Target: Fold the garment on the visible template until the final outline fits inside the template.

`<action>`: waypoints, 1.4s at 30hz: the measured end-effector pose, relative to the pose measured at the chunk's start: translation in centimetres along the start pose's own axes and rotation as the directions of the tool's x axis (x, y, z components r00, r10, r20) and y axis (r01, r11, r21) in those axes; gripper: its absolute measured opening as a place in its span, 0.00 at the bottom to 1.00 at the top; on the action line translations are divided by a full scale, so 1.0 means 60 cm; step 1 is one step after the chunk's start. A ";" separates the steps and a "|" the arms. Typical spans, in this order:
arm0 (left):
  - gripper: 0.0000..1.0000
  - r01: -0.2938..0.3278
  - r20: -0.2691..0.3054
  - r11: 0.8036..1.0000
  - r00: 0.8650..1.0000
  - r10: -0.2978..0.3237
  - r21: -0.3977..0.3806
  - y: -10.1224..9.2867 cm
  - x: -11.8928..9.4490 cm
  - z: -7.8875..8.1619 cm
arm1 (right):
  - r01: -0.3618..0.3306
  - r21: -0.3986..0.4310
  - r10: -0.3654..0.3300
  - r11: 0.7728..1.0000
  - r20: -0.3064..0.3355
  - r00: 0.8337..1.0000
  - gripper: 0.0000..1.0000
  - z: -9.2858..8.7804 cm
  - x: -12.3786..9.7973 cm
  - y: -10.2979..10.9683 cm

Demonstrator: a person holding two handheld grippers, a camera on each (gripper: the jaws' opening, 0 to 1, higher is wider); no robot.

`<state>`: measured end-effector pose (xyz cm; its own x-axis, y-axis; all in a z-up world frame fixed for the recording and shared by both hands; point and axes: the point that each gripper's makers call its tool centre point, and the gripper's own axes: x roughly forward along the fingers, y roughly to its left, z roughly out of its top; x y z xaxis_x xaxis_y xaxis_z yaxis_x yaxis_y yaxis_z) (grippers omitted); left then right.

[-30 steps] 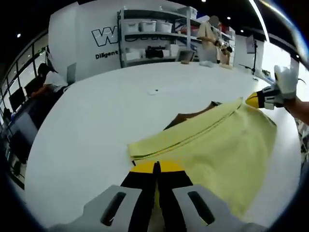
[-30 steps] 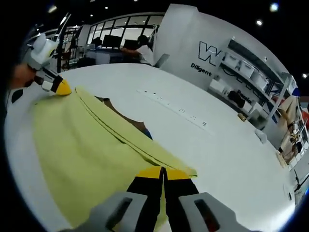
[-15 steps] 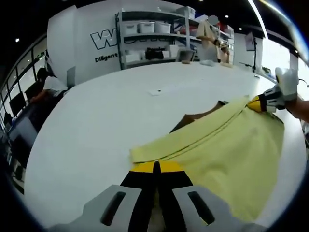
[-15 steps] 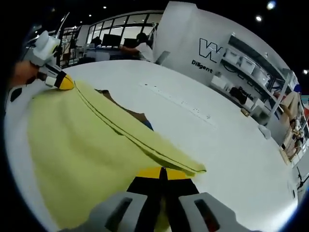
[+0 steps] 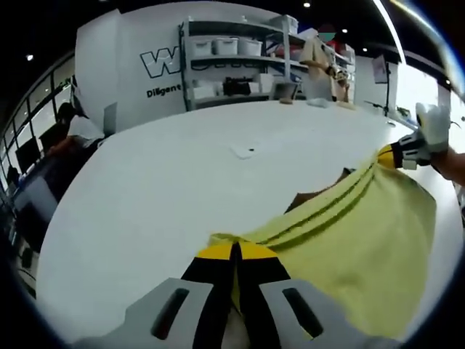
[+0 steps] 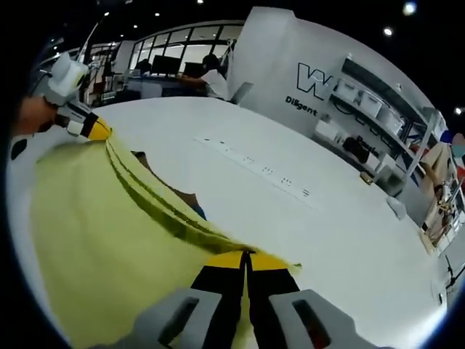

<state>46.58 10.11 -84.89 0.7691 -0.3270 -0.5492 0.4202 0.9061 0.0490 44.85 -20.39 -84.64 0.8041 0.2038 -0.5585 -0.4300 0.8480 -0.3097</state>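
Left gripper view: yellow garment [image 5: 349, 247] lies on the white table [image 5: 145, 189] over a brown template [image 5: 320, 198]; your left gripper [image 5: 234, 251] and right gripper [image 6: 245, 256] are both clamped on its far edge; keep that edge taut and level, lay it squarely over the template

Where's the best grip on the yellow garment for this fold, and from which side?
Probably the two ends of the garment's far edge, where the left gripper and right gripper each pinch it now. That edge runs as a taut ridged band between them, so holding both ends keeps it straight. Come in low from the near side, jaws along the table; the brown template lies beyond.
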 end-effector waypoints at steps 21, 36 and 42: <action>0.00 -0.015 -0.012 0.999 1.000 0.016 0.037 0.003 0.009 -0.012 | -0.013 0.004 0.013 1.000 -0.031 0.999 0.00 -0.026 0.014 0.006; 0.08 -0.005 -0.001 1.000 1.000 0.005 0.028 0.000 0.006 -0.002 | 0.006 0.010 -0.006 1.000 -0.006 1.000 0.04 -0.007 0.005 0.000; 0.35 0.009 0.016 1.000 1.000 -0.009 0.005 -0.012 0.006 0.002 | 0.008 0.023 -0.008 1.000 0.006 1.000 0.22 -0.002 0.000 0.002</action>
<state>46.64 9.33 -85.04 0.7727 -0.3393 -0.5365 0.4293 0.9019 0.0479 44.74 -20.34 -84.80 0.8100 0.1998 -0.5513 -0.4142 0.8605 -0.2967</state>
